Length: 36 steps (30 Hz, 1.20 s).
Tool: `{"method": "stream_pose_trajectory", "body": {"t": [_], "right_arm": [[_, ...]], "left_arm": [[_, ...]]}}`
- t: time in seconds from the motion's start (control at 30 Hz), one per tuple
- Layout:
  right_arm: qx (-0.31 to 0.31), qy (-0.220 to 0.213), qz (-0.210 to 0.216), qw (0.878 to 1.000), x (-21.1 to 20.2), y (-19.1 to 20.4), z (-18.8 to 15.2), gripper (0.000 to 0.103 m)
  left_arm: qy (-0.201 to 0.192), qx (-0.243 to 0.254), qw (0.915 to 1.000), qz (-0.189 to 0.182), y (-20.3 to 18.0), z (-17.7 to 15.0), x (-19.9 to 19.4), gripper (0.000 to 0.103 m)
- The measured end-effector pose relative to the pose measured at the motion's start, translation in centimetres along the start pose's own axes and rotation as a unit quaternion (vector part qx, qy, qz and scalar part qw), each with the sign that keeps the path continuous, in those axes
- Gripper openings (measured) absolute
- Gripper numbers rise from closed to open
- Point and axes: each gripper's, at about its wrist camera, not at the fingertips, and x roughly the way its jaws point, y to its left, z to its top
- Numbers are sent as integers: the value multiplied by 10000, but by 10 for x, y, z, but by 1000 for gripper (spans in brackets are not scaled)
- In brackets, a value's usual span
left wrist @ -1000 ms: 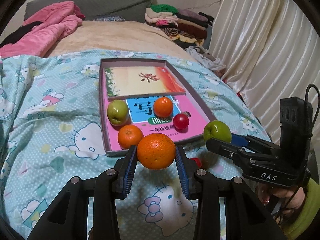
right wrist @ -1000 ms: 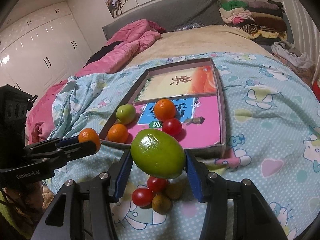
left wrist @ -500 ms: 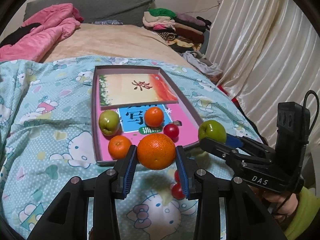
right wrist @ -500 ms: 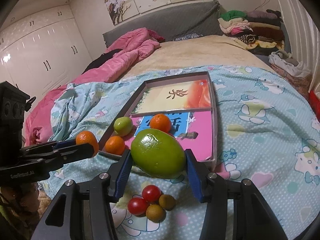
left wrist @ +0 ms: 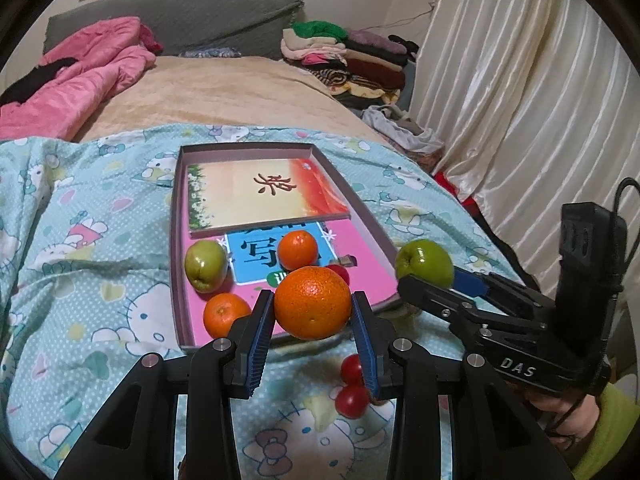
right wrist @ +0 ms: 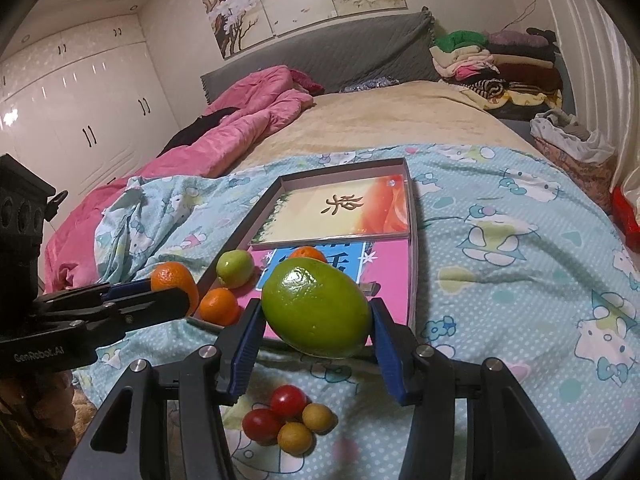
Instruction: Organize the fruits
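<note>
My left gripper [left wrist: 314,322] is shut on a large orange [left wrist: 312,302], held above the near edge of a shallow box tray [left wrist: 178,264]. My right gripper [right wrist: 316,332] is shut on a big green apple [right wrist: 316,308], also held above the tray's near edge [right wrist: 414,280]. In the tray lie a small green fruit [left wrist: 205,266], two small oranges [left wrist: 298,250] [left wrist: 224,314] and a red tomato, partly hidden. On the bedspread before the tray lie two cherry tomatoes [right wrist: 288,400] and two small brown fruits [right wrist: 318,418].
The tray holds a picture book [left wrist: 260,192] at its far half and rests on a Hello Kitty bedspread [left wrist: 80,240]. A pink quilt [right wrist: 240,128] lies far left, folded clothes [left wrist: 344,52] far right, curtains [left wrist: 520,100] at the right.
Both grippers have pulled back and risen a little with their fruits still held; the tray looks farther off and the loose tomatoes show nearer the bottom of both views.
</note>
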Motion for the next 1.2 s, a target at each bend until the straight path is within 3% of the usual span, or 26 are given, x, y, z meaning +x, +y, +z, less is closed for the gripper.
{"method": "stream_pose_trajectory", "body": {"t": [0.73,1.2], "right_arm": [[-21,-144,-205,9997,3,-10,10,52],[-225,60,-369,9990,19,-9,11,52]], "left_arm": [[72,-119,9997,176,7,8,25,39],[472,-1,9984,318,8,7,66,39]]}}
